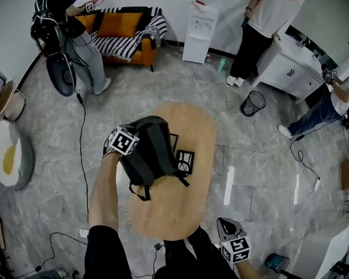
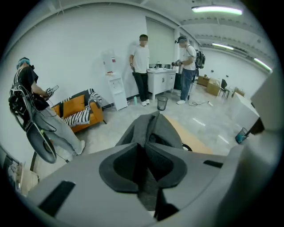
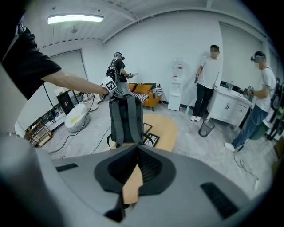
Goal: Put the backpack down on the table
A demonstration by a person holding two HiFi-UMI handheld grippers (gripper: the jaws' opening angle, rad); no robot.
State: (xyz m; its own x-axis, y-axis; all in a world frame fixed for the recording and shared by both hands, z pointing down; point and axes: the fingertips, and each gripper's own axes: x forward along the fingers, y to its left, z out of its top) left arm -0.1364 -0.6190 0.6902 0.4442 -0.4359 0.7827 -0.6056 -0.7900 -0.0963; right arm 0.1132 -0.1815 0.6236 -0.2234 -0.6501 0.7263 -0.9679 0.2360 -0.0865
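Gripping backpack (image 1: 149, 151) top in clamped left gripper (image 2: 143, 148) jaws, needing slow, centred lowering onto tabletop (image 1: 196, 135); right gripper (image 3: 134, 153) jaws together, empty.

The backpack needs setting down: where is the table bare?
Bare: the near end of the table, and its far end past the backpack. Crowded: the middle, where black frames lie beside the backpack held in the left tongs.
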